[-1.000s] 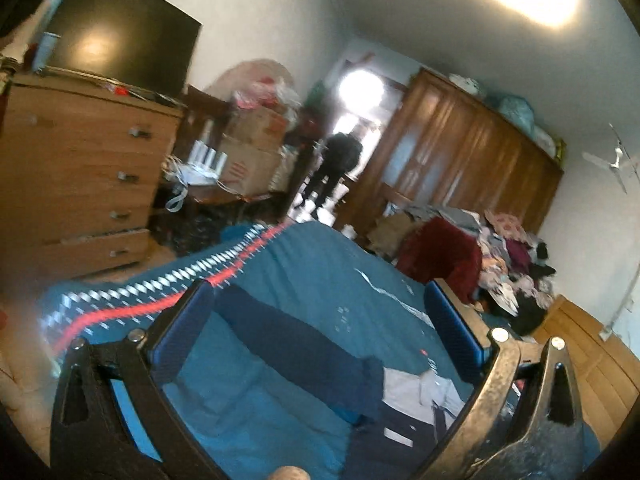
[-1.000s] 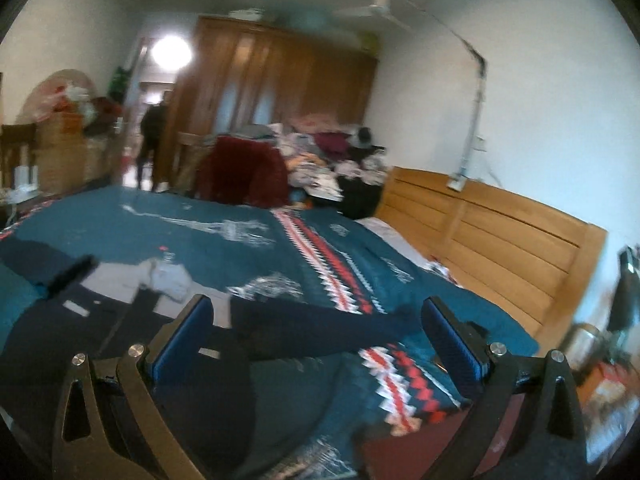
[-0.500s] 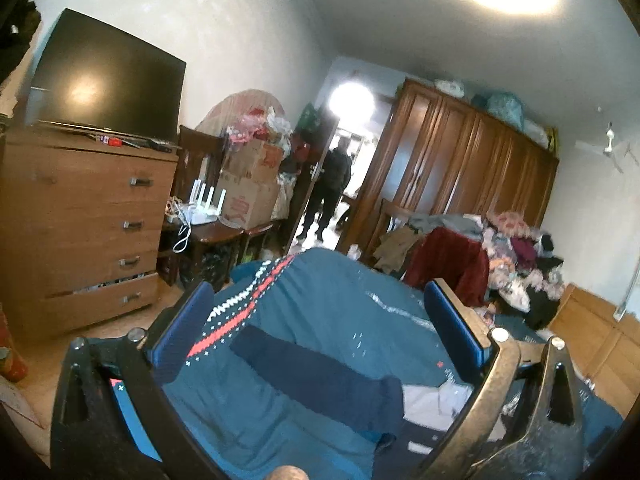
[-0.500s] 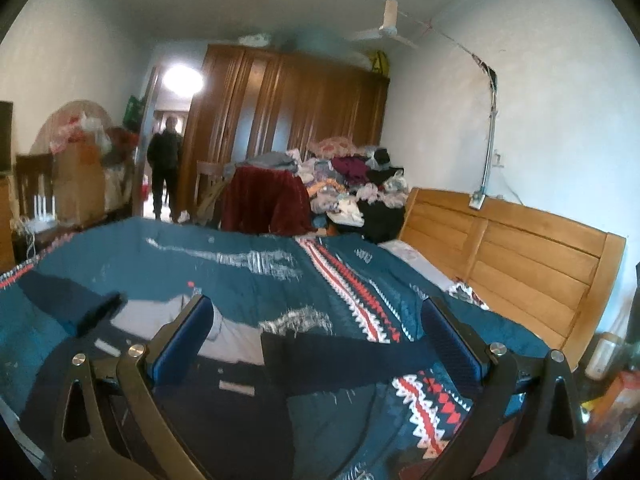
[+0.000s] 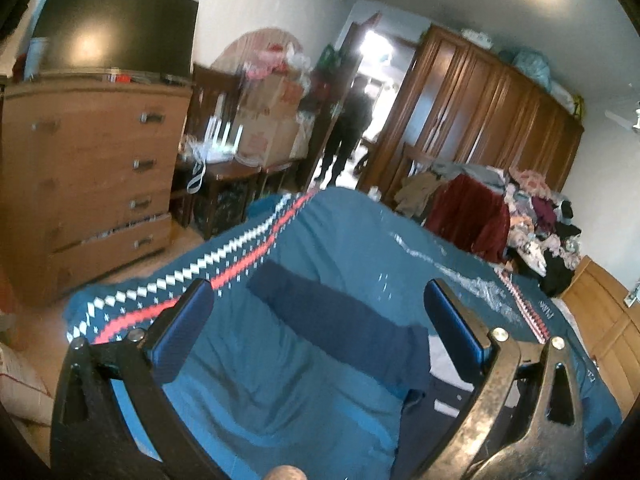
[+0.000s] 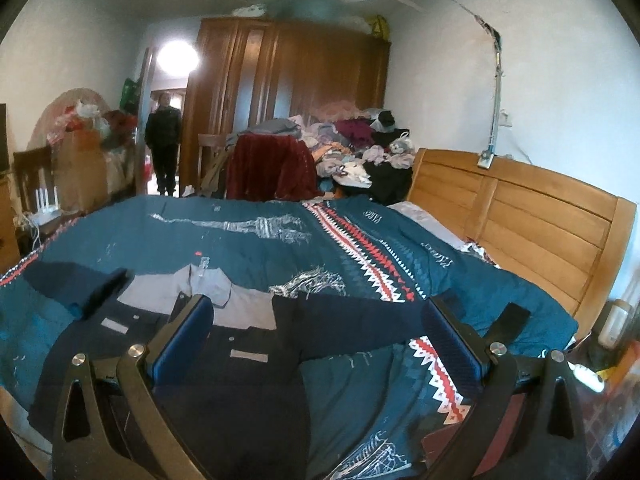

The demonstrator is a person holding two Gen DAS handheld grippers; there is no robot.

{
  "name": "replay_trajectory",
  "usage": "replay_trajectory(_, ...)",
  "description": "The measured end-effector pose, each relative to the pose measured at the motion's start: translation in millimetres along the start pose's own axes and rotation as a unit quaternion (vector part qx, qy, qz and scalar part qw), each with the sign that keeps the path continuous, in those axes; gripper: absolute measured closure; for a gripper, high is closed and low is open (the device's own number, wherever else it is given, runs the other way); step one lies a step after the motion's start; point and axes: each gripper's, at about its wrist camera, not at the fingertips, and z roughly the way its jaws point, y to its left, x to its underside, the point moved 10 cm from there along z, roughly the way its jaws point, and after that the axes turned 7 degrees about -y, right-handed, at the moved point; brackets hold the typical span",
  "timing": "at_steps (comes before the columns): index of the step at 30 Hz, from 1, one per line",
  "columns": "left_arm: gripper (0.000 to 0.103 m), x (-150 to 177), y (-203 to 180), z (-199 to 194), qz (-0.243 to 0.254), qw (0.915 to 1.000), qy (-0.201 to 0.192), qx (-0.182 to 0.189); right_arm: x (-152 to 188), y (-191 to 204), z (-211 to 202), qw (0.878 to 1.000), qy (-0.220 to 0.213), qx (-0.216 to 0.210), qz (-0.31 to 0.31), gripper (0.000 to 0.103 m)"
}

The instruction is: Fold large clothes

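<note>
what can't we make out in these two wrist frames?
- Navy jacket, right wrist view: the hem runs under the right claw and the bottom edge.
- Its far sleeve, left wrist view: the cuff is smeared by motion blur; the body is cut off behind a finger of the left claw.
- Chest labels: too small to read.
- Person in the doorway: backlit and distant.

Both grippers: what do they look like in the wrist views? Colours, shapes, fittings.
The two look alike. The left gripper and the right gripper each have two black arms with triangular cut-outs and silver round bolt heads. The fingers carry flat blue pads. On both, the right-side arm looks scuffed and worn. No cables, markings or sleeves are visible.
</note>
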Motion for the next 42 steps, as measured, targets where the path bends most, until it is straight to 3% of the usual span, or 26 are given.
replay_trajectory(5,0.000,46.0,17.9,44.1,-0.037,0.9968,0.071,0.005,23.4,21.5,22.9,0.999,0.033,-0.014,-0.012,0.000)
replay_trajectory(10,0.001,94.3,43.2,97.9,-0.080,0.9878,0.133,0.002,53.1,61.6,59.5,0.996,0.077,-0.042,-0.025,0.000)
replay_trajectory(16,0.002,118.1,60.1,161.5,-0.121,0.9780,0.170,0.003,81.7,122.0,111.7,0.989,0.115,-0.079,-0.056,0.000)
replay_trajectory(19,0.009,129.9,67.5,193.6,-0.126,0.9734,0.191,-0.006,93.4,156.6,140.5,0.984,0.132,-0.099,-0.071,0.000)
replay_trajectory(22,0.018,137.1,74.5,218.9,-0.140,0.9696,0.201,-0.010,102.4,185.9,164.3,0.979,0.145,-0.114,-0.084,0.000)
replay_trajectory(31,0.020,127.9,85.2,237.9,-0.142,0.9736,0.173,-0.046,128.5,230.2,210.0,0.970,0.175,-0.139,-0.098,0.000)
replay_trajectory(33,0.028,127.5,86.1,235.6,-0.138,0.9747,0.168,-0.051,130.8,232.9,212.2,0.969,0.178,-0.141,-0.095,0.000)
replay_trajectory(34,0.047,127.4,85.8,235.9,-0.138,0.9745,0.169,-0.051,132.3,233.9,213.6,0.969,0.179,-0.142,-0.093,0.000)
replay_trajectory(35,0.089,130.4,86.0,233.9,-0.146,0.9727,0.175,-0.044,132.7,233.9,214.4,0.969,0.178,-0.142,-0.092,0.000)
replay_trajectory(37,0.094,130.1,85.9,231.4,-0.155,0.9715,0.175,-0.037,131.3,231.1,213.8,0.971,0.175,-0.140,-0.087,0.001)
replay_trajectory(39,0.094,121.2,75.9,221.9,-0.141,0.9764,0.161,-0.029,128.6,226.3,212.9,0.971,0.176,-0.147,-0.074,0.008)
replay_trajectory(40,0.095,113.8,65.9,216.8,-0.139,0.9788,0.150,-0.015,128.0,223.3,213.6,0.969,0.180,-0.156,-0.061,0.014)
replay_trajectory(42,0.096,95.9,34.4,197.4,-0.120,0.9847,0.124,0.022,126.0,216.2,214.5,0.969,0.183,-0.164,-0.040,0.014)
